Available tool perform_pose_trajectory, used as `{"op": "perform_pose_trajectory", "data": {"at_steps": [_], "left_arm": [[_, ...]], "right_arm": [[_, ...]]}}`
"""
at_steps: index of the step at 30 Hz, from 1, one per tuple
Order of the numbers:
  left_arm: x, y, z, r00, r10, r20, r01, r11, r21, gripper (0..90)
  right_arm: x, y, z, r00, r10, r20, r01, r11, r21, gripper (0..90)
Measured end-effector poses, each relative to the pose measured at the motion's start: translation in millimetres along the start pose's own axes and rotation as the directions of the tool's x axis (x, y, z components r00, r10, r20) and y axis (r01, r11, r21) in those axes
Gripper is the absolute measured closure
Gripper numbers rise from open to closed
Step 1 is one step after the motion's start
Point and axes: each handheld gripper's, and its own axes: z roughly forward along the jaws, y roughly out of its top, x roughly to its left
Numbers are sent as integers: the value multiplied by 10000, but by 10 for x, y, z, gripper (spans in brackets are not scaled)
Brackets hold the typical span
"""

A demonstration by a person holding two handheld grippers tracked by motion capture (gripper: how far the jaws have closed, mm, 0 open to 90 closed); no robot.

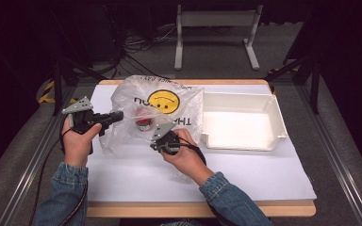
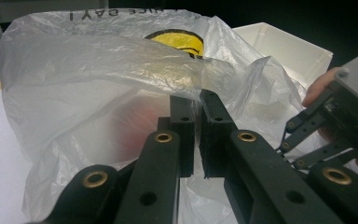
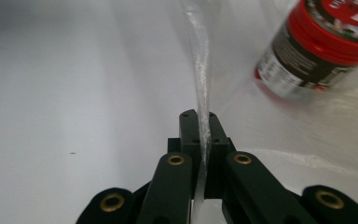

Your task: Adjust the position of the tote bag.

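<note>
The plastic bag [image 1: 158, 110], clear with a yellow smiley face and dark lettering, lies crumpled on the white sheet [image 1: 217, 174] covering the table, toward the far left of centre, and you hold it from two sides. At the left, your left hand [image 1: 78, 141] carries the left gripper [image 1: 118, 116], which points rightward into the bag's left edge. In the left gripper view its jaws stand nearly together with the bag's film [image 2: 121, 70] draped over their tips; you cannot tell from that view whether any film sits in the narrow gap between them. A blurred red shape shows through the plastic just beyond the tips.

In the middle, a red-lidded jar [image 1: 143, 121] lies inside the bag. In the right gripper view the jar [image 3: 326, 46] lies tilted on its side, with a dark label band under the red lid, up and right of the jaws.

Your right hand [image 1: 186, 153] holds the right gripper [image 3: 200, 122] at the bag's near edge, its jaws clamped on a thin strip of the film that rises straight up from between them.

To the right, a white open tray [image 1: 278, 117] sits just beside the bag
</note>
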Motion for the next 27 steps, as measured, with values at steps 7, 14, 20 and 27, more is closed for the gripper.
{"op": "perform_pose_trajectory", "data": {"at_steps": [7, 14, 20, 27], "left_arm": [[-9, 10, -40, 10000, 77, 63, -76, 9999, -71, 860], [-80, 32, -43, 9995, 205, 226, -207, 9998, 75, 860], [-155, 50, -32, 9981, 492, 381, -501, 9985, 230, 861], [-210, 57, -86, 9974, 515, 513, -525, 9985, 166, 871]], "right_arm": [[218, 1, -95, 9949, -477, -892, 473, 9989, -68, 900], [408, -88, -254, 9808, -623, -1850, 612, 9981, -119, 899], [556, -143, -416, 9631, -796, -2571, 733, 9967, -339, 899], [591, -151, -549, 9483, -911, -3039, 837, 9958, -373, 852]]}}
